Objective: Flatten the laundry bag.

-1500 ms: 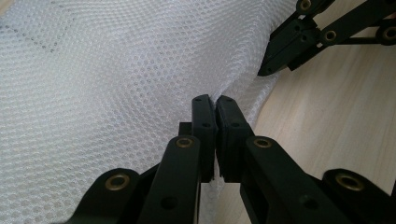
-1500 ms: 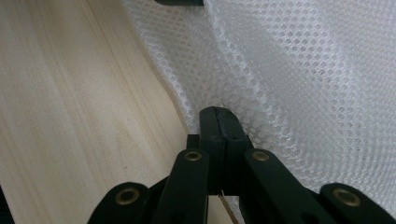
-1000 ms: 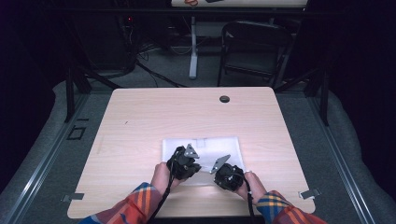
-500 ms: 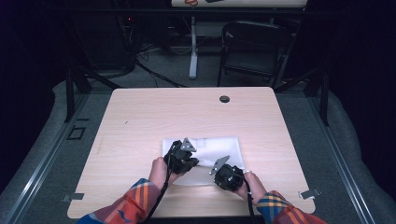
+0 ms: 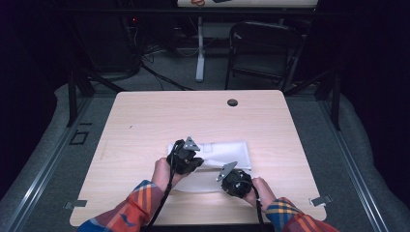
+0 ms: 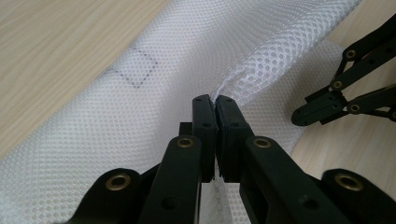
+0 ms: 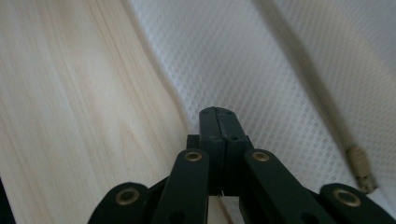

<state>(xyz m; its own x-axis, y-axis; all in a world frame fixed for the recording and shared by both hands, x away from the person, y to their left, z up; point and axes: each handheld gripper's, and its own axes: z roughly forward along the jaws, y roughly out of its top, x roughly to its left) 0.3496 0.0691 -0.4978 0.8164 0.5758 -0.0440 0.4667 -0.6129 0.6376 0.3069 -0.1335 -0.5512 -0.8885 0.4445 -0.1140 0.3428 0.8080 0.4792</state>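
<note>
Now left claw [image 6: 215, 99] pinches mesh bag's [image 6: 187, 60] fold.

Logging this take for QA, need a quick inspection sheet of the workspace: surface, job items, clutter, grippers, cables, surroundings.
Surface: light wood table, bare apart from the items below.
Job's things: white mesh bag, lying flat near the person's edge; a fold of it is lifted.
Clutter: small dark round thing near the far edge.
Grippers: left gripper shut, pinching a ridge of mesh; right gripper shut at the bag's edge, whether it holds mesh cannot be told.
Cables: one trails from each gripper towards the person; more lie on the floor beyond the table.
Surroundings: dark room, chair behind the table.
</note>
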